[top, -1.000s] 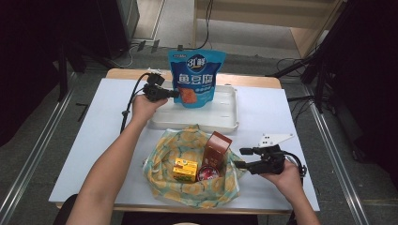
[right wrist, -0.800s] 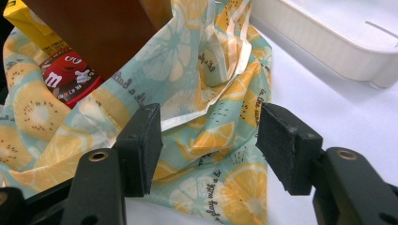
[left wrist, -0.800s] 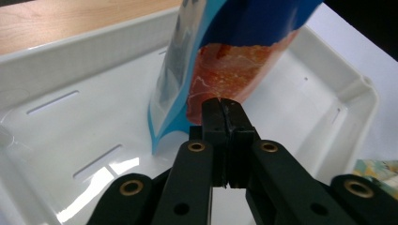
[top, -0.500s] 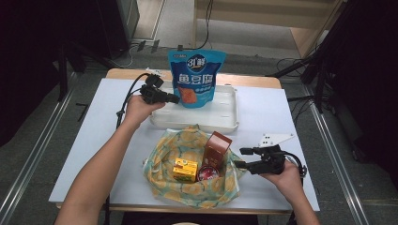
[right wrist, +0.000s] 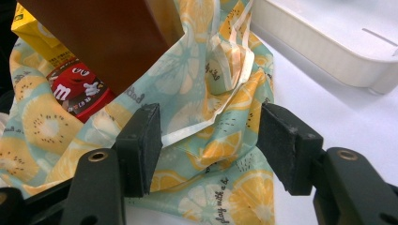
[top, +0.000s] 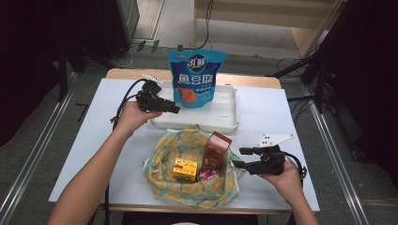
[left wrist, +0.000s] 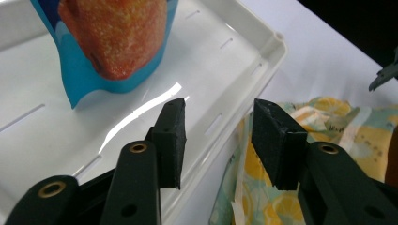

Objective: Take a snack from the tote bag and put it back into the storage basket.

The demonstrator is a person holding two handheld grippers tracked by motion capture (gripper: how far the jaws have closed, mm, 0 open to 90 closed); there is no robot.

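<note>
Right claw [top: 240,157], at five o'clock on the surface [top: 94,140], stood released at the fruit-print cloth bag [top: 187,187], its limp hem between the jaws, untouched. Left claw [top: 174,108], at eleven o'clock, had just been opening, nothing between its jaws, over the white tray [top: 225,117]. Farther, the blue snack pouch [top: 195,77] stood upright in that tray: judged light, crinkly, slippery; best pinched at its top seal.

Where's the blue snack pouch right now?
High view: the blue snack pouch stands upright at the back of the white tray, just right of the left gripper.
</note>
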